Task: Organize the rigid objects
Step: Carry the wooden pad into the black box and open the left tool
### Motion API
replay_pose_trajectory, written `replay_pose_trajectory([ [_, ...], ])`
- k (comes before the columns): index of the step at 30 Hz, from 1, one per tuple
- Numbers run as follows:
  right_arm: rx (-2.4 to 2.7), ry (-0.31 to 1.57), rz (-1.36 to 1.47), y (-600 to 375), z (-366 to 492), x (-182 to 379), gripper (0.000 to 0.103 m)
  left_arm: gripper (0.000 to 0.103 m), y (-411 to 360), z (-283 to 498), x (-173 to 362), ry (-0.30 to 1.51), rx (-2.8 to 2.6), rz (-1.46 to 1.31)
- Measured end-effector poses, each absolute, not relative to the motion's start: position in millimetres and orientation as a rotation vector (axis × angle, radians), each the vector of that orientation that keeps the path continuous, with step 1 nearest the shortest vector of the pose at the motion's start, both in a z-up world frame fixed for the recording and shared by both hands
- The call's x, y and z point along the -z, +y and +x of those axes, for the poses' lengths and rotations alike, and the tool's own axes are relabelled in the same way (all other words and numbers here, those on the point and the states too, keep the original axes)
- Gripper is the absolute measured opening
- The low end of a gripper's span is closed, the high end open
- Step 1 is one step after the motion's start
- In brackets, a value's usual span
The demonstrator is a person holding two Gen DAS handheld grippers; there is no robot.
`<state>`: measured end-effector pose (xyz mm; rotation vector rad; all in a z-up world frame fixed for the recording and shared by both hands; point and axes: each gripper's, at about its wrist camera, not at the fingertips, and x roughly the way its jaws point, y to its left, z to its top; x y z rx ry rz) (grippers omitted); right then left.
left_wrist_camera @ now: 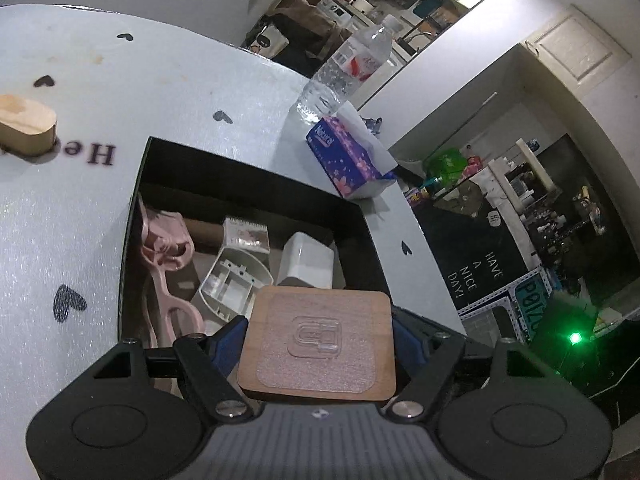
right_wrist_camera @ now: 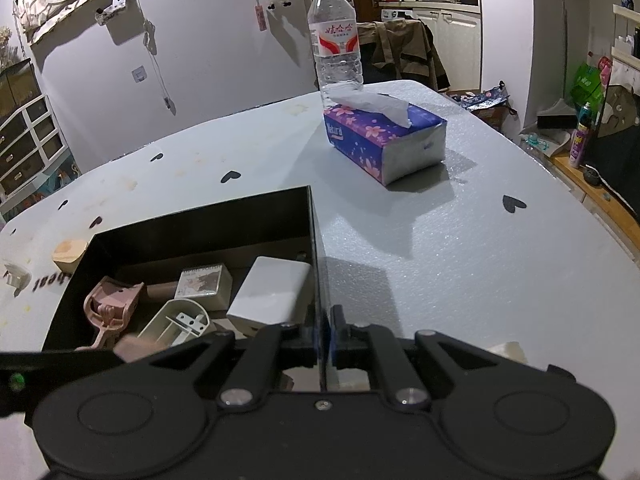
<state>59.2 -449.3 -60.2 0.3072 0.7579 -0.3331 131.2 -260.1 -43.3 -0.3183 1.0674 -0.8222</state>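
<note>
Left gripper (left_wrist_camera: 318, 344) clamped on a brown wooden plaque (left_wrist_camera: 320, 344) with a clear stick-on hook on its face, held flat right over the near rim of the black box (left_wrist_camera: 256, 172). Inside the box: pink plastic tool (left_wrist_camera: 168, 264) along the left wall, white half-round plastic shell (left_wrist_camera: 232, 284) in the middle, small printed box (left_wrist_camera: 246, 236) behind it, white block (left_wrist_camera: 306, 264) toward the right wall. Not much bare floor left in there, mostly a strip along the far wall.

Right gripper (right_wrist_camera: 326, 332) pinched shut on the box's right wall (right_wrist_camera: 316, 260), jaws straddling the thin edge near the front corner.

Outside the box, plenty of open white tabletop (right_wrist_camera: 460, 260) to the right. Purple tissue pack (right_wrist_camera: 384, 140) near the far edge, water bottle (right_wrist_camera: 334, 36) just behind it. Wooden oval block (left_wrist_camera: 24, 124) sitting well off to the left of the box, near the printed lettering.
</note>
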Motion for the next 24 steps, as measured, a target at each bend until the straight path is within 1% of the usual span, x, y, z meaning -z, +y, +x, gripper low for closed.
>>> replay_pose_trajectory([
  [2, 0.332, 0.758, 0.311, -449, 59, 60, 0.006, 0.086, -259, 131, 42, 1.065, 0.844, -0.322],
  [4, 0.331, 0.758, 0.314, -449, 60, 61, 0.006, 0.087, -259, 129, 40, 1.059, 0.856, -0.318],
  [7, 0.332, 0.759, 0.311, -449, 60, 60, 0.007, 0.095, -259, 126, 37, 1.035, 0.834, -0.28],
  [24, 0.332, 0.759, 0.312, -448, 60, 60, 0.006, 0.095, -253, 113, 30, 1.016, 0.854, -0.205],
])
